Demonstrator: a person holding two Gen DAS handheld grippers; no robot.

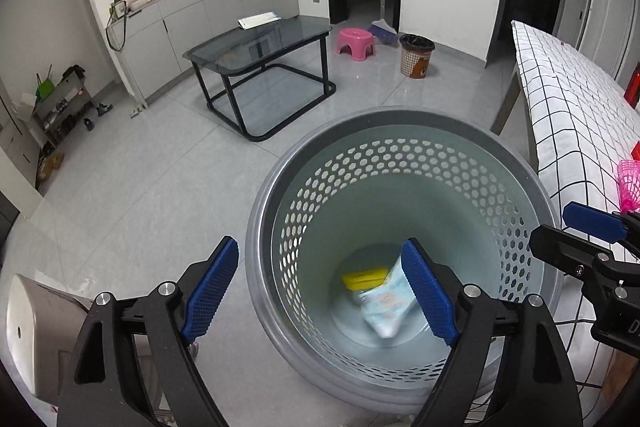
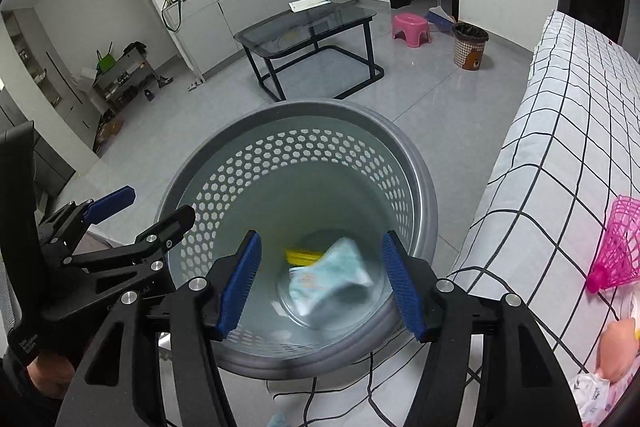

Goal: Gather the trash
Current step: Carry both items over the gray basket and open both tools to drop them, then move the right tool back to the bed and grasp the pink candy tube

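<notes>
A grey perforated waste basket point(image 1: 400, 147) point(image 2: 280, 163) stands on the floor below both grippers. Inside it, a pale blue wrapper point(image 1: 386, 301) point(image 2: 332, 279), blurred, lies near the bottom beside a yellow flat item point(image 1: 364, 277) point(image 2: 302, 255). My left gripper point(image 1: 320, 291) is open over the basket's left rim, nothing between its blue pads. My right gripper point(image 2: 320, 287) is open above the basket's mouth, also with nothing between its pads. Each gripper shows in the other's view: the right one point(image 1: 580, 235) and the left one point(image 2: 136, 211).
A table with a white checked cloth point(image 2: 560, 147) stands right of the basket, bearing a pink net item point(image 2: 624, 243) and a doll point(image 2: 616, 343). Farther off are a glass table point(image 1: 260, 43), a pink stool point(image 1: 356, 41) and a patterned bin point(image 1: 416, 55). Black cables point(image 2: 320, 395) lie on the floor.
</notes>
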